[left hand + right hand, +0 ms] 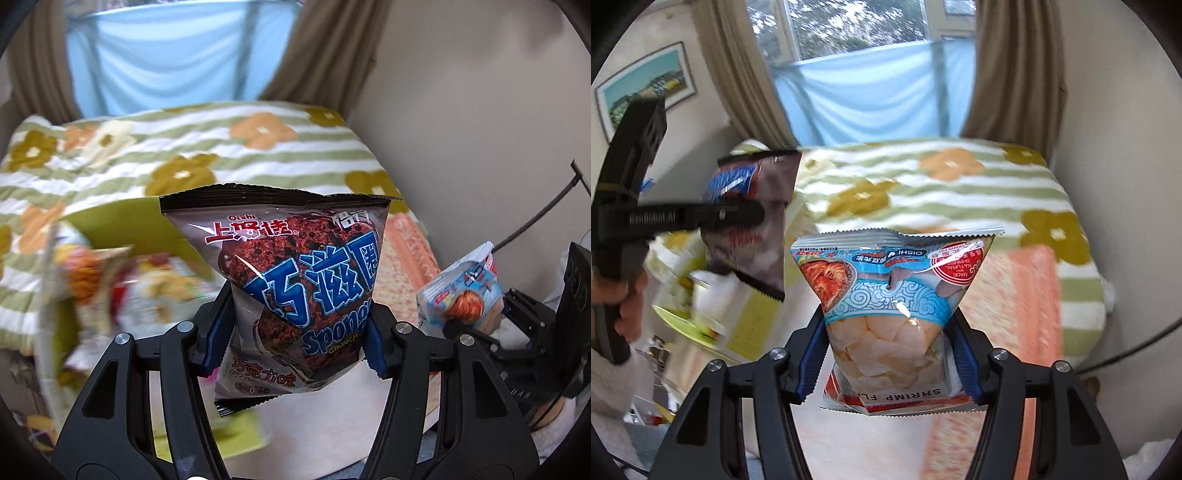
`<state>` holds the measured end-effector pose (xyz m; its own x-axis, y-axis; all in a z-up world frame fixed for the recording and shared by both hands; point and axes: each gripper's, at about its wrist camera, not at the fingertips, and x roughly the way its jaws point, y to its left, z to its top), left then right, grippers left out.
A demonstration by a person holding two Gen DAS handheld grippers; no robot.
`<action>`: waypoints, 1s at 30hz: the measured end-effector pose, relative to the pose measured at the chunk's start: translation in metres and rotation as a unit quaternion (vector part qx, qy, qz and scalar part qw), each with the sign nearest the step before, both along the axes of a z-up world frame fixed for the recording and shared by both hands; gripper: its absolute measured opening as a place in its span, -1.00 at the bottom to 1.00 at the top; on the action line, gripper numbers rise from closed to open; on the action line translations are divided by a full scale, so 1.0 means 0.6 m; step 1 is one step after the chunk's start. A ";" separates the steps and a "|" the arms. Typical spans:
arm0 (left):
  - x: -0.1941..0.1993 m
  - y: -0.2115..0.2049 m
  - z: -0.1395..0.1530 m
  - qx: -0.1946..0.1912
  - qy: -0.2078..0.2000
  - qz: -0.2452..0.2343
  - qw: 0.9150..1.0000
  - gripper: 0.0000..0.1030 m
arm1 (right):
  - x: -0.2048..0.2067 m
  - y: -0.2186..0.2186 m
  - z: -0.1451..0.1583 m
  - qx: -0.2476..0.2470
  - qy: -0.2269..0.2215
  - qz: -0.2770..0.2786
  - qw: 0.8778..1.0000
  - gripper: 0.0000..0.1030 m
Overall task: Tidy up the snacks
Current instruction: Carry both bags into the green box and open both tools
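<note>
Item 1: chocolate sponge-crunch bag (295,291), dark wrapper, blue lettering. Clamped at its lower half between the blue pads of the left gripper (295,339), top seal upward, carried clear above the bed; a mid-body pinch keeps the puffed pack from swinging.

Item 2: shrimp-flavour chip bag (894,317), pale blue and clear. The right gripper (890,362) is closed on its sides, print upside down, so it was likely taken as it lay. Held in the air over an orange patterned cloth (1015,306).

Item 3: green container (110,236) with more packets, left of the chocolate bag. Heavily blurred; probably the sorting bin, though its shape cannot be told.

Setting: floral striped blanket (960,184), brown curtains (1015,74), blue sheet (879,92) behind.

Status: both bags lifted, neither yet set down.
</note>
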<state>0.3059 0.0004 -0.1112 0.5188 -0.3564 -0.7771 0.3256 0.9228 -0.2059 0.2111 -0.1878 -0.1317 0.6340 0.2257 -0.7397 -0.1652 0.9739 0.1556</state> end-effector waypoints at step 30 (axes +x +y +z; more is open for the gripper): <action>-0.037 0.319 -0.115 0.054 0.069 0.022 0.996 0.99 | 0.028 0.363 0.035 0.017 -0.011 0.038 0.999 0.11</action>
<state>0.2835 0.1918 -0.1802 0.4173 -0.2462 -0.8748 0.2598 0.9547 -0.1448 0.2279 0.0299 -0.1105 0.6294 0.2995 -0.7171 -0.2426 0.9524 0.1848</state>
